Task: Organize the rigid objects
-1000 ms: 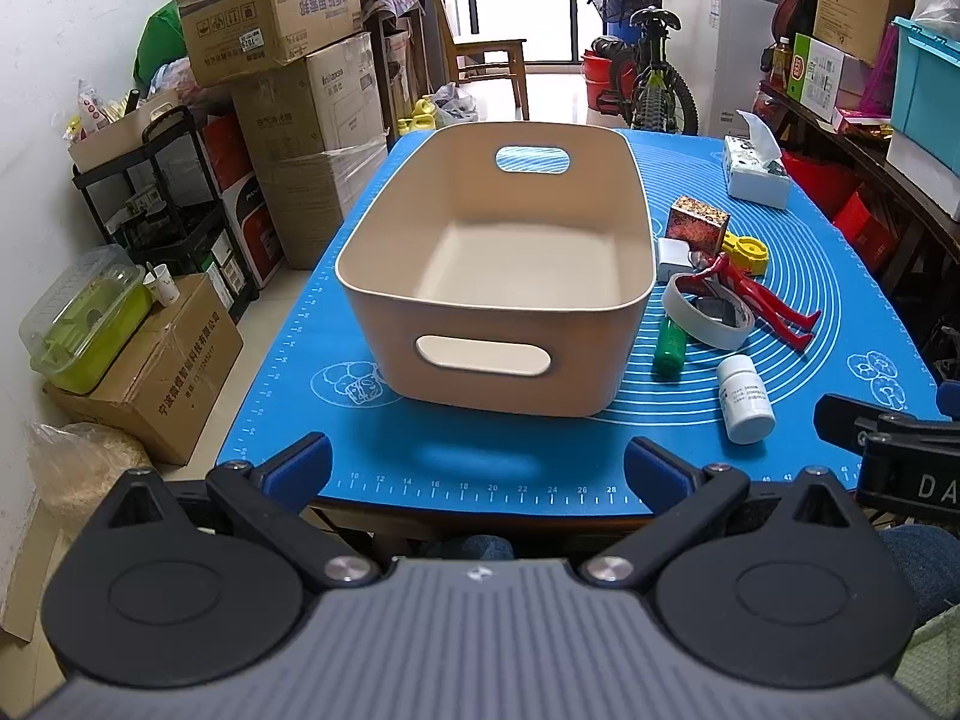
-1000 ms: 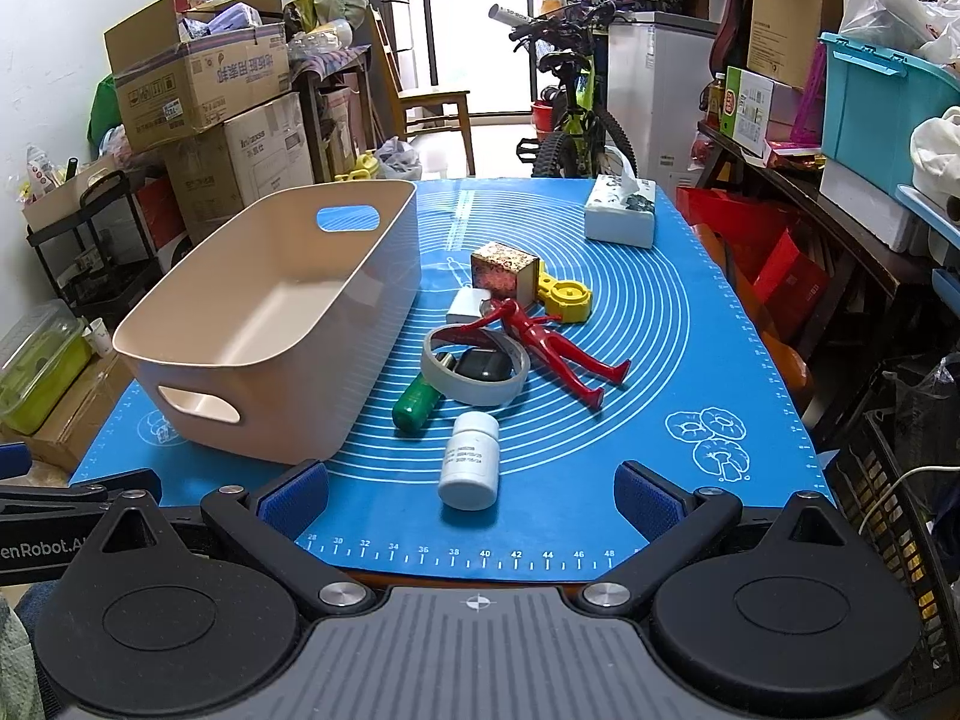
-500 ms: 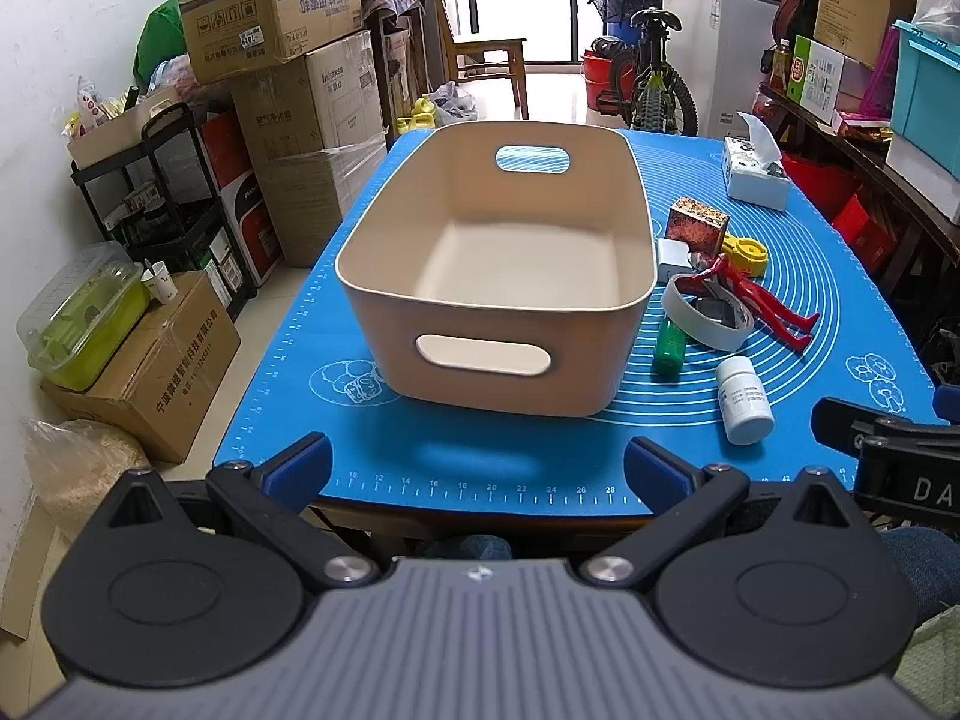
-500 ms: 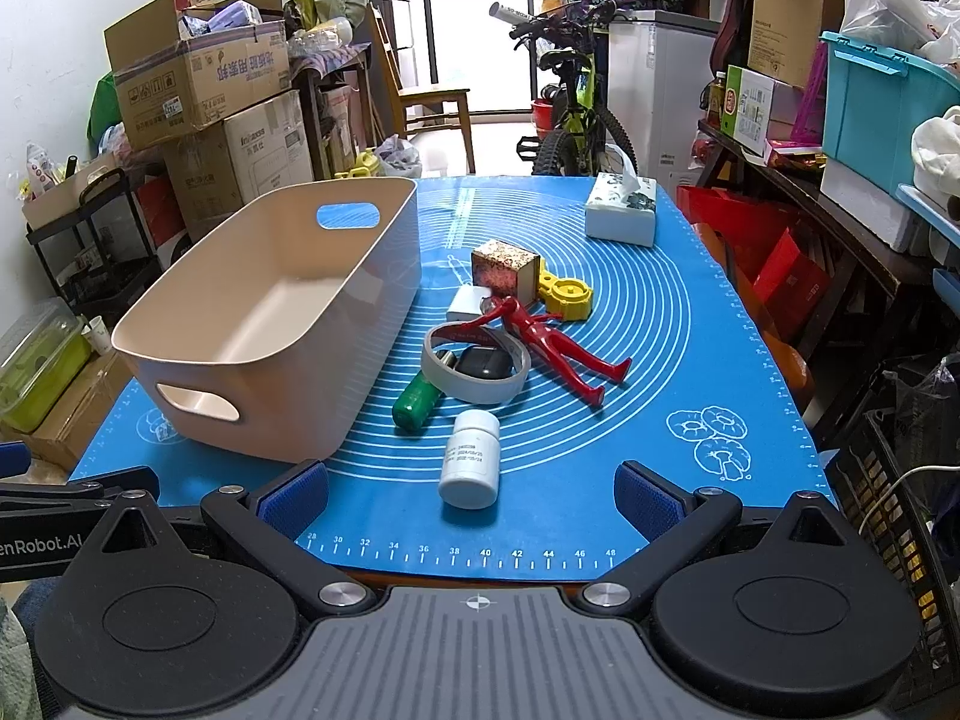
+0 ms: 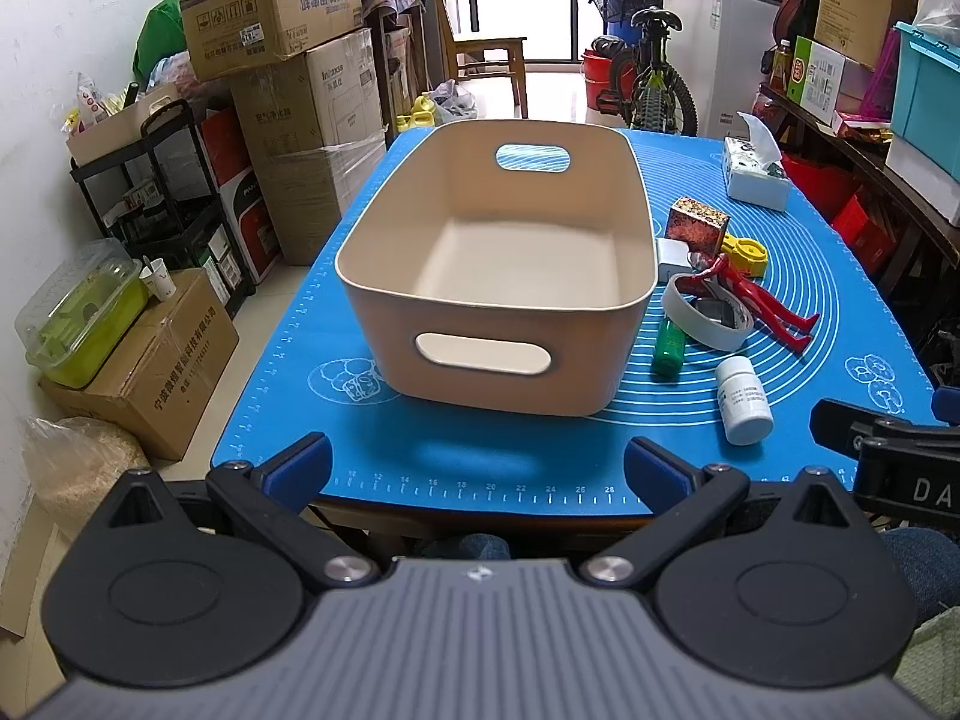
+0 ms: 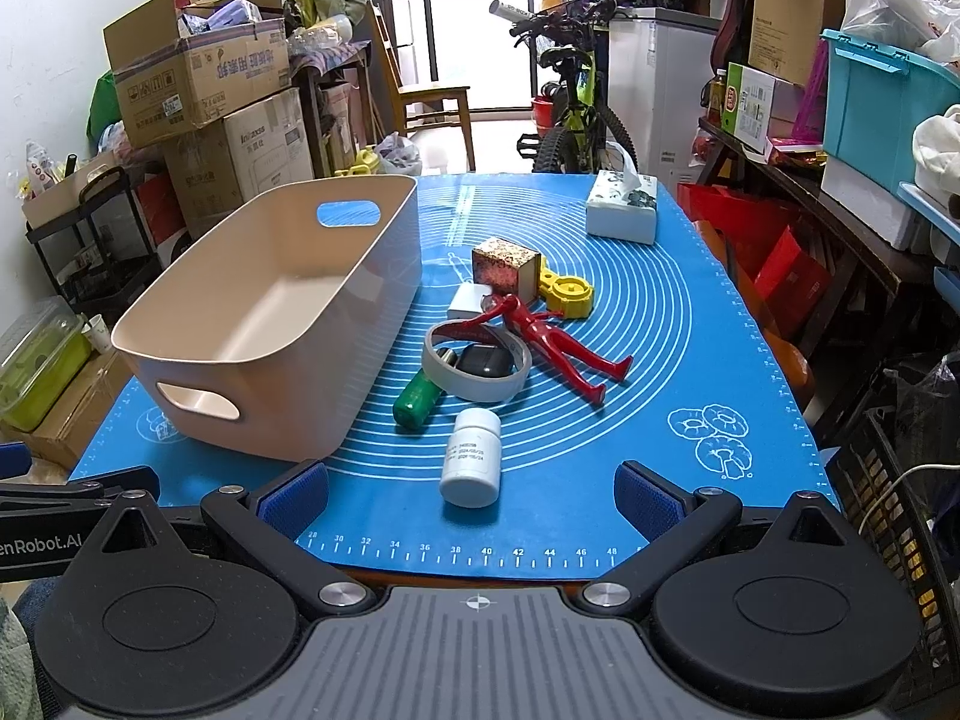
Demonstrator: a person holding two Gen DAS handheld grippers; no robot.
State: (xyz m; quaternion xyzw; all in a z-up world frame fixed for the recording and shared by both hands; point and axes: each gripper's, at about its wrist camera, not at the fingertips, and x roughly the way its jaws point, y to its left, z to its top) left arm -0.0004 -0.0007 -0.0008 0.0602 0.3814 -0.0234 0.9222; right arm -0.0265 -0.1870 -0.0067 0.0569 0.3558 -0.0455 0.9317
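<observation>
An empty beige bin [image 5: 498,372] [image 6: 252,402] stands on the blue mat [image 5: 480,462] [image 6: 690,420]. To its right lie a white pill bottle [image 5: 744,399] [image 6: 473,457], a green tube [image 5: 668,345] [image 6: 417,402], a tape ring [image 5: 714,333] [image 6: 480,387] around a black case [image 6: 483,360], a red figure [image 5: 762,300] [image 6: 558,342], a yellow part [image 5: 747,255] [image 6: 567,288], a patterned box [image 5: 696,223] [image 6: 503,264] and a small white block [image 5: 672,252] [image 6: 468,300]. My left gripper [image 5: 477,462] is open and empty before the bin. My right gripper [image 6: 471,492] is open and empty just short of the pill bottle.
A tissue box [image 5: 756,174] [image 6: 621,210] sits at the mat's far right. Cardboard boxes [image 5: 306,138] and a black rack [image 5: 162,204] stand left of the table. A bicycle [image 6: 570,114] is behind it. Shelves with a teal crate [image 6: 882,108] run along the right.
</observation>
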